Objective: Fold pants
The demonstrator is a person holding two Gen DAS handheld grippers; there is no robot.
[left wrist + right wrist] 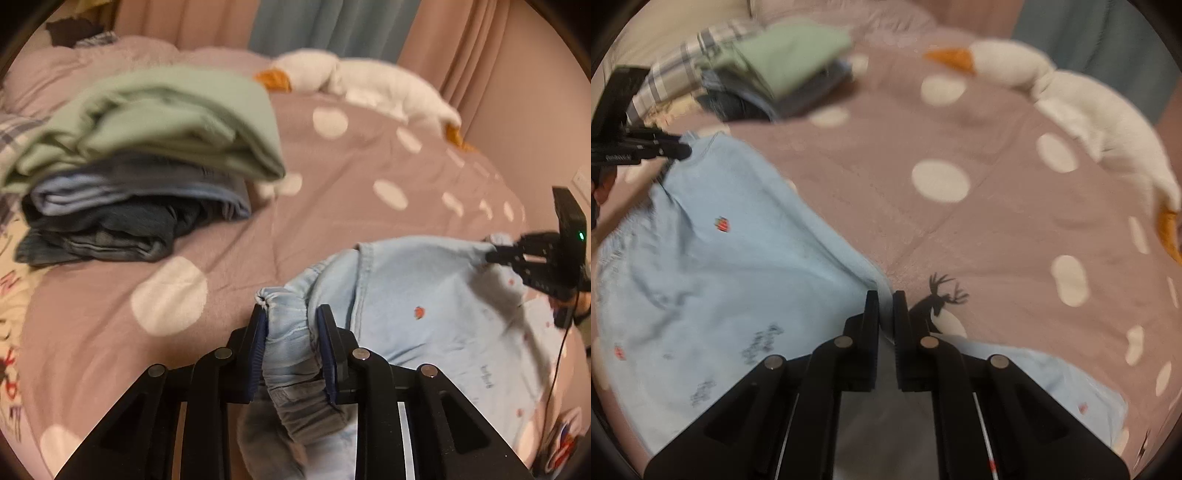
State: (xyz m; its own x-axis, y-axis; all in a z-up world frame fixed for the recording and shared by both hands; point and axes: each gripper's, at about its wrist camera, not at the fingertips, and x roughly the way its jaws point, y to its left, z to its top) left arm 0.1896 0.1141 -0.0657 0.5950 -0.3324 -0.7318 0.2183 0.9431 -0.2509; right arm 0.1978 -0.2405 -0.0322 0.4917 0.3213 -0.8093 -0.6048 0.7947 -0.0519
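Observation:
Light blue pants [436, 295] with small red prints hang stretched between my two grippers above the bed. My left gripper [293, 314] is shut on the bunched elastic waistband [291, 332]. My right gripper [885, 299] is shut on a thin edge of the pants [713, 266] at the other end. The right gripper also shows in the left wrist view [495, 254], pinching the fabric. The left gripper shows at the left edge of the right wrist view [683, 149].
A stack of folded clothes [147, 158], green on top of blue and dark denim, sits on the mauve polka-dot duvet [332, 192]. A white goose plush [369, 85] lies along the far edge. Curtains [332, 22] hang behind.

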